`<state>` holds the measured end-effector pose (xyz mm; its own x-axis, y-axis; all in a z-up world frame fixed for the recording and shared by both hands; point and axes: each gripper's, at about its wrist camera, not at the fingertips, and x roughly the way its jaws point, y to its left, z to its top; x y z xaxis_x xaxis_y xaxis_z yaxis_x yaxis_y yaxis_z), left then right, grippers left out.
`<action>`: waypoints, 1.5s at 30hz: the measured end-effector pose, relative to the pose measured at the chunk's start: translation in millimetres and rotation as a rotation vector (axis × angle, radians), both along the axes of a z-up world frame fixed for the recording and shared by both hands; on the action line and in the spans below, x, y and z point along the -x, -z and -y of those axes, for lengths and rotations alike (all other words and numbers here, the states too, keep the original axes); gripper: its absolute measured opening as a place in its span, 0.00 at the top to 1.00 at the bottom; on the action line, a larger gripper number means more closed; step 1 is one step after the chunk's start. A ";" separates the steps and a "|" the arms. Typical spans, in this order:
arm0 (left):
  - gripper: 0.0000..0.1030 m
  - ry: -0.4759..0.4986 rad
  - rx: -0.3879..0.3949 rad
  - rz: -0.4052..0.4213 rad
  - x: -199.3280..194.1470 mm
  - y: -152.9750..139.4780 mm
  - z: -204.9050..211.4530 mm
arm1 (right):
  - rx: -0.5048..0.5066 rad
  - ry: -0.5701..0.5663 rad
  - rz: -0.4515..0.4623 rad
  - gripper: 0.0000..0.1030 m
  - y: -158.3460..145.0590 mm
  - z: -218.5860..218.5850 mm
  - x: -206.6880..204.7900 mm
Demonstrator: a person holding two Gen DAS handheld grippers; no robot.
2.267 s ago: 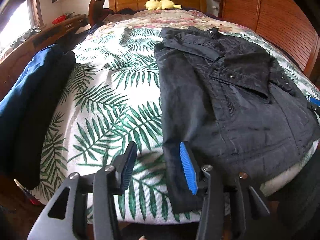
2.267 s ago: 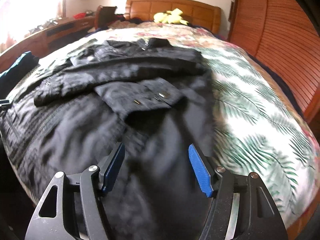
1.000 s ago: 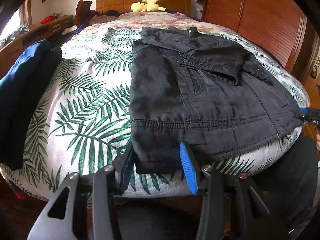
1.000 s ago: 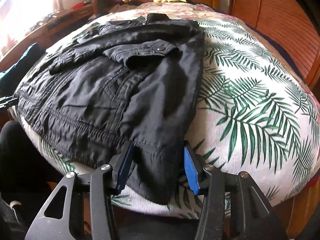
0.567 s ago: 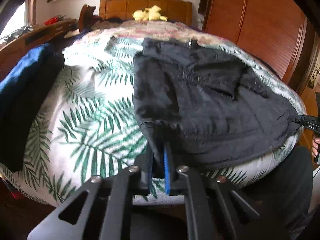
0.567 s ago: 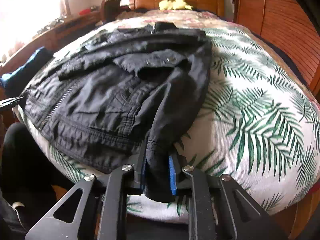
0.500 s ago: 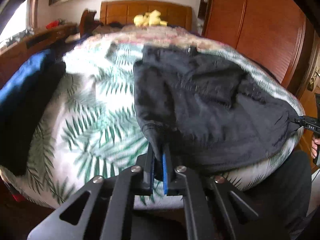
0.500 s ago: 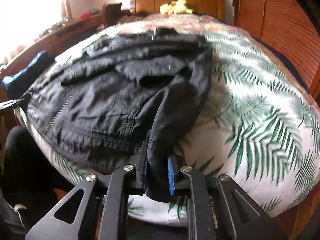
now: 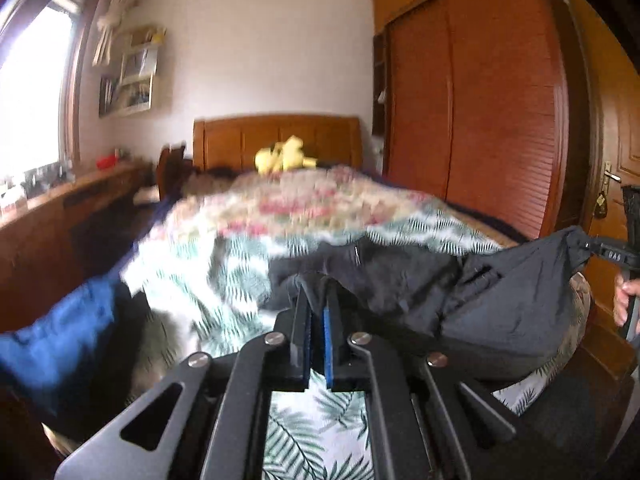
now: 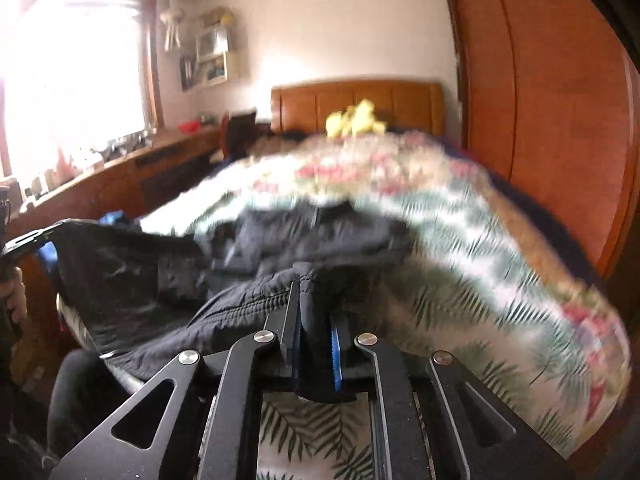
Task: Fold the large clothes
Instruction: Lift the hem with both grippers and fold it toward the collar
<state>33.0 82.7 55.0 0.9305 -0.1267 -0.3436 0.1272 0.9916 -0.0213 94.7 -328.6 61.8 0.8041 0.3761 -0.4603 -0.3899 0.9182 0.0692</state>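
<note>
A black jacket [image 9: 500, 300] hangs lifted off the palm-leaf bedspread [image 9: 192, 276] by its hem, which sags between the two grippers. My left gripper [image 9: 316, 292] is shut on one hem corner, with dark fabric pinched between the blue pads. In the right wrist view my right gripper [image 10: 310, 280] grips the other hem corner of the jacket [image 10: 132, 280], its jaws closing tight on a thick fold. The jacket's collar end still lies on the bed. The right gripper [image 9: 612, 256] shows at the left wrist view's right edge, the left gripper [image 10: 24, 240] at the right wrist view's left edge.
A blue garment [image 9: 60, 344] lies at the bed's left side. A yellow plush toy [image 9: 284, 156] sits by the wooden headboard [image 9: 276, 136]. A wooden wardrobe [image 9: 480, 100] lines the right side, and a long desk [image 9: 60, 208] runs under the window.
Both grippers closed on the jacket's hem corners and rose sharply. The hem came up off the bed with them, and both views tipped up toward the far wall.
</note>
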 end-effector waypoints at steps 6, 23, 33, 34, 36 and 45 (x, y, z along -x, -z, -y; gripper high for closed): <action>0.98 -0.004 -0.010 0.154 37.5 -70.0 1.9 | 0.001 0.018 0.165 0.92 -77.5 16.5 36.5; 0.98 -0.016 -0.009 0.016 7.6 -24.9 -4.0 | 0.078 0.027 0.108 0.92 -67.0 21.0 53.0; 0.98 -0.045 -0.022 -0.061 -31.6 12.7 -2.2 | 0.073 0.043 0.029 0.91 -24.1 22.4 13.1; 0.98 -0.047 -0.025 -0.071 -37.5 18.0 -2.6 | 0.071 0.045 0.019 0.91 -18.6 21.3 6.2; 0.98 -0.050 -0.029 -0.083 -43.4 24.3 -2.8 | 0.072 0.047 0.008 0.91 -9.7 19.2 -3.6; 0.98 -0.051 -0.055 -0.148 -91.3 53.3 -3.8 | 0.076 0.056 -0.056 0.90 32.3 14.5 -61.9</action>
